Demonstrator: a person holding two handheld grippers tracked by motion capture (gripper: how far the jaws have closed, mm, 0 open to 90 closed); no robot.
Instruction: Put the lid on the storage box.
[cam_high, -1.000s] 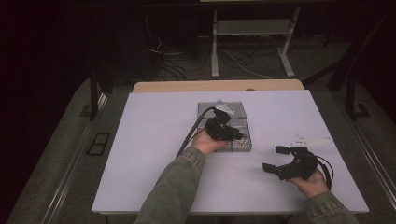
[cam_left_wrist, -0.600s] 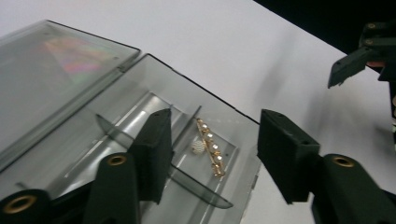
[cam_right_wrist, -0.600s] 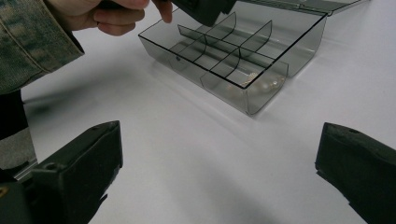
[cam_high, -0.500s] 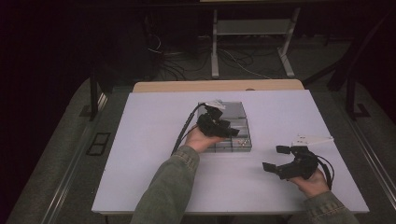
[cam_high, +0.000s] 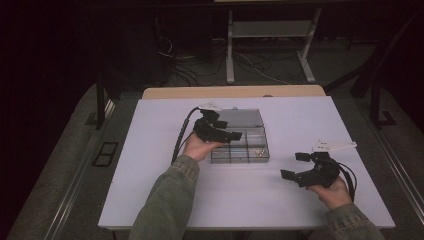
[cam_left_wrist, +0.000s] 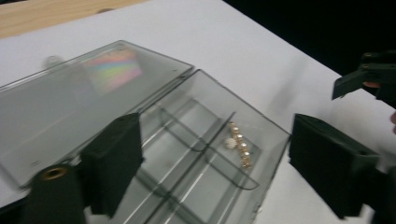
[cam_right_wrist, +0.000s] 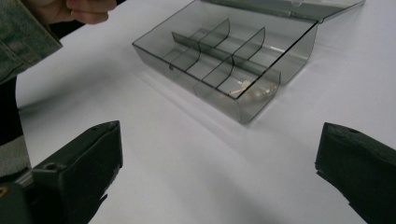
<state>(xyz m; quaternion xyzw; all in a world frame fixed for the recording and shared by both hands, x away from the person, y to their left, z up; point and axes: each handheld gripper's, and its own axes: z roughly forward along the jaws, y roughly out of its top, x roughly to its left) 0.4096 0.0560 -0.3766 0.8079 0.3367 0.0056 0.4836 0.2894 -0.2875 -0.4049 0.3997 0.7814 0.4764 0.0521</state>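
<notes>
**A:** What sits at the centre of the frame?

**B:** A smoked clear plastic organiser box (cam_high: 241, 144), open on the white desk (cam_high: 165, 200), slightly left of the middle and toward the far edge. Its lid (cam_high: 241, 118) lies folded back flat on the far side. Thin dividers split the tray into small compartments.

**A:** Anything inside?

**B:** One piece: a gold hair clip set with pearls (cam_left_wrist: 238, 143), lying in the compartment at the box's near right corner as seen from above. The other compartments look bare.

**A:** And the left claw?

**B:** The left claw (cam_high: 235, 135) hovers over the left half of the box, held in the person's left hand (cam_high: 199, 148). Its jaws have just been opening, and the left gripper view shows them wide apart with nothing between the pads; the clip lies in the tray between and beyond them, untouched.

**A:** The right one?

**B:** The right claw (cam_high: 295, 165) is held low over the desk, well apart from the box on the right side, pointing toward it. Its jaws stand spread wide and empty. The right gripper view looks along the desk at the box's near wall, with the clip visible through the plastic at the corner.

**A:** The surroundings?

**B:** A green sleeve (cam_high: 167, 200) reaches in from the near edge. A wooden board (cam_high: 235, 92) borders the desk's far side, with cables (cam_high: 260, 70) on the dark floor behind.
</notes>
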